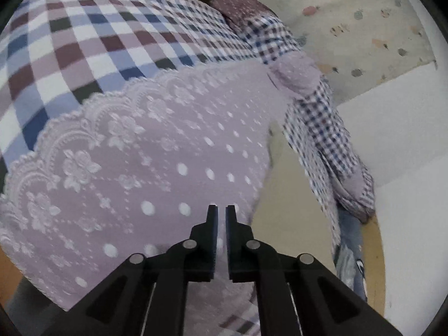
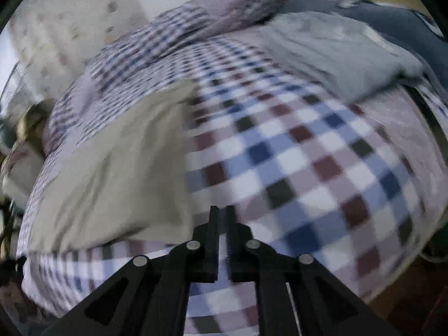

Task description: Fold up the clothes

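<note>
We start with the bed, covered by a checked quilt (image 1: 84, 42) in blue, maroon and white squares, which fills most of both views. On it, in the left wrist view, lies a lilac lace-edged cloth (image 1: 156, 168) with white dots, spread fairly flat with its scalloped border toward the quilt; it could be a garment or a pillow cover, we cannot tell which.

In the right wrist view a beige garment (image 2: 112, 173) lies on the quilt as a flat, roughly rectangular piece with straight edges, which fits something already folded. Farther back a pale grey garment (image 2: 330, 56) lies in a similar flat slab, and behind it sits something dark blue (image 2: 364, 11). That view is badly motion-blurred, so we take the fold lines as likely, not certain.

The left gripper (image 1: 221, 210) hangs over the lilac cloth with its jaws nearly together and nothing visibly caught between them. The right gripper (image 2: 222, 210) sits just beside the beige piece's near corner, jaws likewise at a narrow gap and empty.

As we judge it, at least two pieces lie in folded form. Whether the lilac cloth belongs to the job, the pictures do not settle.
</note>
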The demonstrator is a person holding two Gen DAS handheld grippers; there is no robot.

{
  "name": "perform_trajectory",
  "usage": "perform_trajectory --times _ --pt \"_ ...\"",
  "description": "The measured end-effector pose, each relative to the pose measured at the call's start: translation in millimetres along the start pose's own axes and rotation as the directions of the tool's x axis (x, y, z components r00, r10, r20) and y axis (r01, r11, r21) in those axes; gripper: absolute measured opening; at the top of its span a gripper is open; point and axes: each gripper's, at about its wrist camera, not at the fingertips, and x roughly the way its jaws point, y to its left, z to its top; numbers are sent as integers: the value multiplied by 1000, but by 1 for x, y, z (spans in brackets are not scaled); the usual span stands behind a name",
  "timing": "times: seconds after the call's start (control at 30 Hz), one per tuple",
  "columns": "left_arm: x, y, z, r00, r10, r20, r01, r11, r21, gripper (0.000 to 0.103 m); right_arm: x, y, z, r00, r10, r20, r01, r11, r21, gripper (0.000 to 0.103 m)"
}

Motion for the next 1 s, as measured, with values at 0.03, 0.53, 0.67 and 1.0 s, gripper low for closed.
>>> perform_trajectory --times 0.03,0.53,0.67,1.0 --pt "2 0 -2 1000 -18 -14 18 1000 -8 17 -1 -8 0 1000 14 3 -14 999 48 5" --pt "28 -19 -21 981 -164 -106 158 985 -64 81 -2 -44 -5 981 183 65 -194 934 300 45" --pt "39 -27 -26 975 -178 -129 172 983 -58 82 -11 -36 -5 974 203 96 -221 942 252 45" --pt "65 -42 -31 962 -244 -125 238 969 -60 84 -51 75 -26 967 168 193 -125 969 -215 46"
